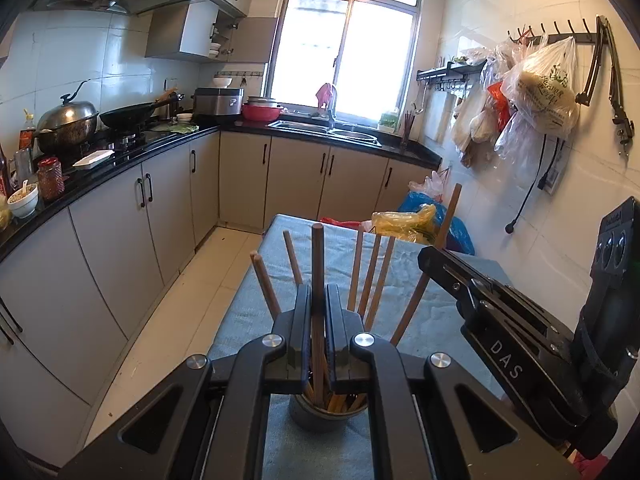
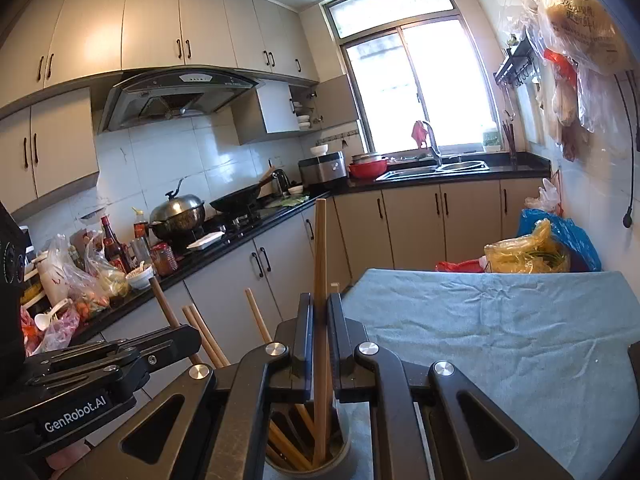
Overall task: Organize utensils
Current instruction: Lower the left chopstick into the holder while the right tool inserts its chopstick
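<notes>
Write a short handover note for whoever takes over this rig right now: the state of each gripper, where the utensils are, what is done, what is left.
Left gripper: shut on a dark chopstick, its lower end down in the holder cup.
Right gripper: shut on a light chopstick, its lower end also inside the same cup.
The cup stands on the blue cloth and already holds other chopsticks leaning outward.
Done: most chopsticks are in the cup.
Left: probably release both held sticks into the cup and pull the grippers clear. No loose utensils show on the cloth.
</notes>
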Available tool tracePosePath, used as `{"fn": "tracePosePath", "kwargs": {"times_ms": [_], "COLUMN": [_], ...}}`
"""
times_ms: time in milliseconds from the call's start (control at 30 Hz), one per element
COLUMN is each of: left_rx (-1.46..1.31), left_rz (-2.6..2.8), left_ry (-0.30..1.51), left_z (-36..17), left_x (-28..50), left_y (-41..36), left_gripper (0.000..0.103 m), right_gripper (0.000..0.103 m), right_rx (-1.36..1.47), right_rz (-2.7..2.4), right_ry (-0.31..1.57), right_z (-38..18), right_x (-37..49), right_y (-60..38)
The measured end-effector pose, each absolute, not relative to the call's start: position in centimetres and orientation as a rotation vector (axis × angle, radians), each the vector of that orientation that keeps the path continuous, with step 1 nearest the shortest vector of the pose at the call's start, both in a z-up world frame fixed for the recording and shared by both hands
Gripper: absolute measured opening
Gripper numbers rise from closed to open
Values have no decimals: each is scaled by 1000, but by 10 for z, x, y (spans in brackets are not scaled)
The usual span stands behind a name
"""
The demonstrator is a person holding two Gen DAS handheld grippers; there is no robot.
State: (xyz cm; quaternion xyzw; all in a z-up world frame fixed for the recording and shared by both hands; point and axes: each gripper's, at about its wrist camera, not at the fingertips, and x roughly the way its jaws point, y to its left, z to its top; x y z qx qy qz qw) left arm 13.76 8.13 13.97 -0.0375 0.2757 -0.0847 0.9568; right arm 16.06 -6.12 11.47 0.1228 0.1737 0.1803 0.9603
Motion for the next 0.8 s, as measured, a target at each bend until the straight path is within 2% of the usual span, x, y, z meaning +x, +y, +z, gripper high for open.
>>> {"fn": "tracePosePath", "kwargs": {"times_ms": [800], "left_rx": [-77], "left_rz": [-140], "left_ry": [589], "left_z": [116], "left_x": [143], "left_y": [94], "left_gripper": [7], "right_gripper": [8], "right_rx": [254], "right_rz": [382], "right_ry": [467], "right_z": [87], "right_x": [175], "right_y": [-56]}}
